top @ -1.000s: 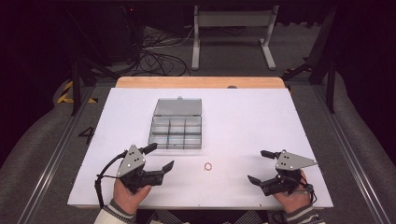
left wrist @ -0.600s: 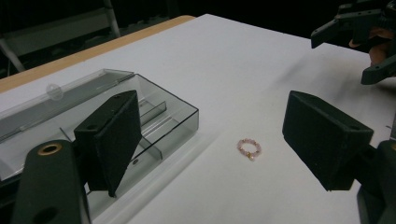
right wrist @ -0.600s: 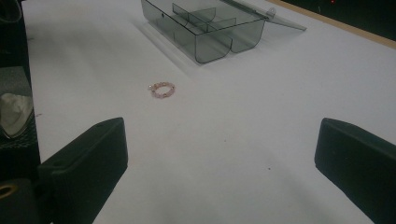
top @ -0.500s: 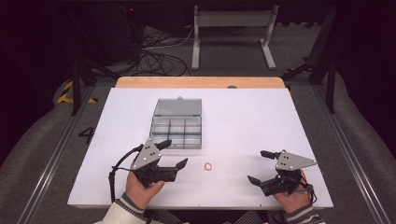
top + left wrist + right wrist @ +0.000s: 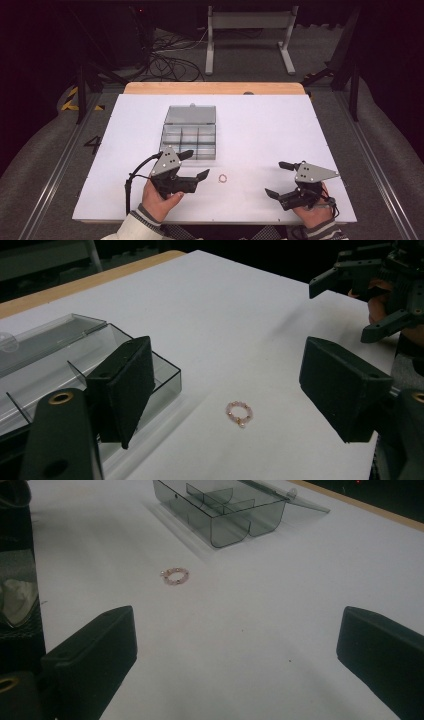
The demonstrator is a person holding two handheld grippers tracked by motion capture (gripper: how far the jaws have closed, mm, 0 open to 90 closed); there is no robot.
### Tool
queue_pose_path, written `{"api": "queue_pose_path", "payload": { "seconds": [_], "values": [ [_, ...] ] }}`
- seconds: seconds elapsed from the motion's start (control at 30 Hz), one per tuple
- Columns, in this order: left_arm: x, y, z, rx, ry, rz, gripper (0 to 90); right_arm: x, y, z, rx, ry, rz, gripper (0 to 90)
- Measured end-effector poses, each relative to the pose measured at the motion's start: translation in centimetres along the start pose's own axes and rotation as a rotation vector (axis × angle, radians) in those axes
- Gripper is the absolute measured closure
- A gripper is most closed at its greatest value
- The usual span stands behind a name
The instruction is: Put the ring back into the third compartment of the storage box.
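A small pink bead ring [image 5: 222,178] lies flat on the white table [image 5: 260,130], in front of a clear compartment box [image 5: 190,141] whose lid is open. My left gripper [image 5: 196,164] hovers just left of the ring, jaws wide open and pointing at it. In the left gripper view the ring [image 5: 239,413] lies on the table between and just beyond the two black jaws of the left gripper [image 5: 237,385], with the box [image 5: 75,370] at the left. My right gripper [image 5: 276,178] rests open near the front right, apart from the ring [image 5: 175,575].
A wooden strip [image 5: 215,88] runs along the table's far edge. Behind it on the floor are a metal stand [image 5: 247,30] and cables [image 5: 165,62]. In the left gripper view the right gripper [image 5: 370,295] shows at the upper right.
My left gripper has moved right and slightly forward, closing in on the bead ring with its jaws still open. The right gripper has stayed where it was.
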State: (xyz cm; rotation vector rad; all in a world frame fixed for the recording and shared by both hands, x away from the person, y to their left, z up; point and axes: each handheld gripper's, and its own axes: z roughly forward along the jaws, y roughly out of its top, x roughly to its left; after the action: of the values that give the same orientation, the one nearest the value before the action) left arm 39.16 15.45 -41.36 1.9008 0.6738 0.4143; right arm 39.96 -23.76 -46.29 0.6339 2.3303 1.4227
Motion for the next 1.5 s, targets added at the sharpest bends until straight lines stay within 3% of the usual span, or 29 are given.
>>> {"api": "queue_pose_path", "payload": {
  "seconds": [0.13, 0.5, 1.17, 1.5],
  "values": [
    [-0.1, 0.1, 0.5, 0.021, 0.013, 0.032, 25.6, 0.0, 0.0, 0.0, 0.0, 0.0, 0.0, 3.5],
    [0.2, 0.2, 2.4, 0.085, -0.029, -0.006, 31.2, 0.0, 0.0, 0.0, 0.004, 0.001, 0.001, 3.7],
    [0.0, -0.4, 6.2, 0.207, -0.031, 0.038, 33.2, 0.0, 0.0, 0.1, 0.008, 0.009, 0.001, 4.0],
    [-0.1, -0.8, 8.0, 0.279, -0.044, -0.002, 36.0, 0.0, 0.0, 0.1, 0.007, 0.012, 0.001, 4.1]
  ]
}}
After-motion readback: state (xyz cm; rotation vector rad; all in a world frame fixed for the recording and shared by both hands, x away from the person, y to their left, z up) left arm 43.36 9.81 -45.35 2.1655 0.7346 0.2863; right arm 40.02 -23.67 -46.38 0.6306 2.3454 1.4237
